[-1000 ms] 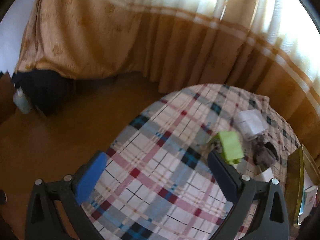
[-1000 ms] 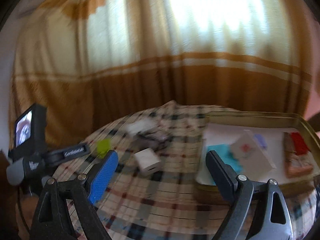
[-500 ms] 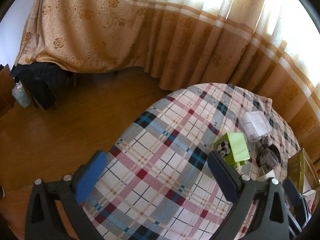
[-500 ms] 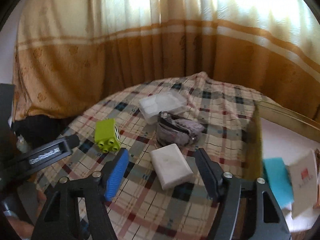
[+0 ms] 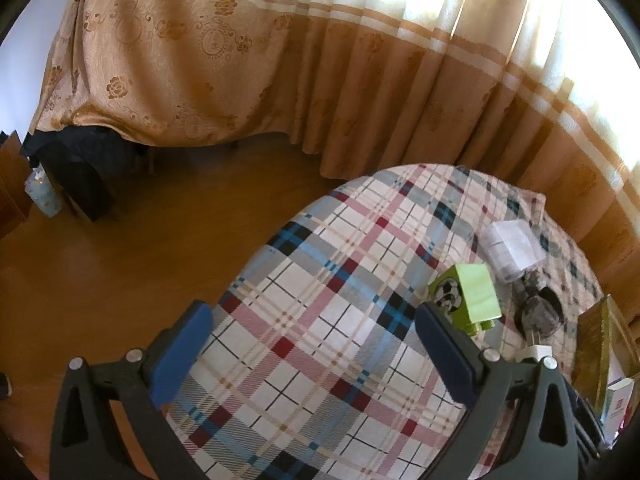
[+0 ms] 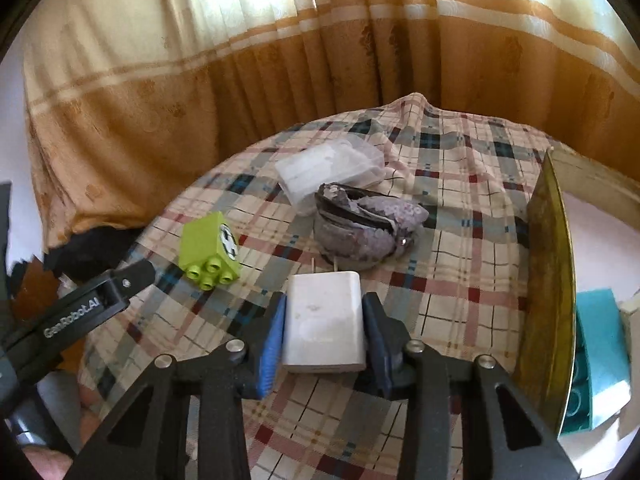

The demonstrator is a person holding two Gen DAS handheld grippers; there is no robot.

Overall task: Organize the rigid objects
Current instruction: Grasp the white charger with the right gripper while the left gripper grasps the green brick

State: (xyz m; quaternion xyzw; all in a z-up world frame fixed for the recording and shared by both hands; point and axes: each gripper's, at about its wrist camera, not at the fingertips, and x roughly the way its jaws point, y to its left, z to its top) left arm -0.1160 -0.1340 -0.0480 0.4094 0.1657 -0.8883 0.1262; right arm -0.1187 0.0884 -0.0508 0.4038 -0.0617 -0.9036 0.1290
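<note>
Your white charger (image 6: 325,322) is a rounded block with two metal prongs pointing away from you, toward the sequinned purse (image 6: 366,226) just beyond it. It lies on the plaid-clothed tabletop (image 6: 460,264), with the green toy brick (image 6: 210,250) to its left and the gold tray (image 6: 550,280) to its right; orange curtains (image 6: 320,52) hang behind. Your right hand-held gripper (image 6: 324,334) has its pads closed against the charger's two sides. Your left hand-held gripper (image 5: 310,354) hangs wide apart, holding nothing.

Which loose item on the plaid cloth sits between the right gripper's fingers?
The white charger, between the right gripper pads; the green block lies apart.
</note>
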